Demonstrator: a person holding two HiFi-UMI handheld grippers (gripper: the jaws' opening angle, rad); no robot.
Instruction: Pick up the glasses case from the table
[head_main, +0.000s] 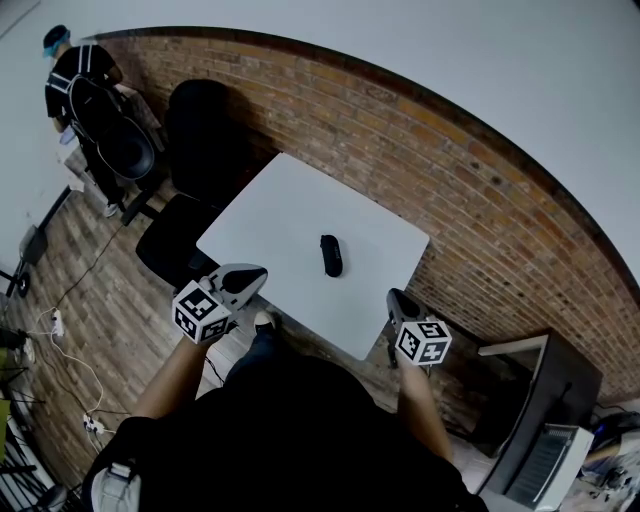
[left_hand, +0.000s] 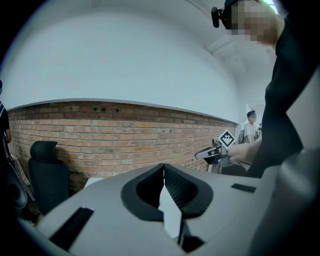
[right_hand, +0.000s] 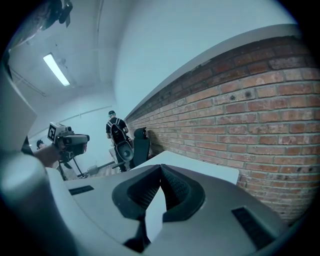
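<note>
Left hand-held gripper (head_main: 248, 281), right hand-held gripper (head_main: 399, 302): jaws together, empty, angled slightly downward.

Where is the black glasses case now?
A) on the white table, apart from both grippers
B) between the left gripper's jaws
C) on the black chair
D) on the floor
A: the glasses case lies on the white table, beyond the left gripper and the right gripper, touching neither.

The white table (head_main: 285, 215) carries a dark oblong glasses case (head_main: 331, 255) lying flat near its middle.
</note>
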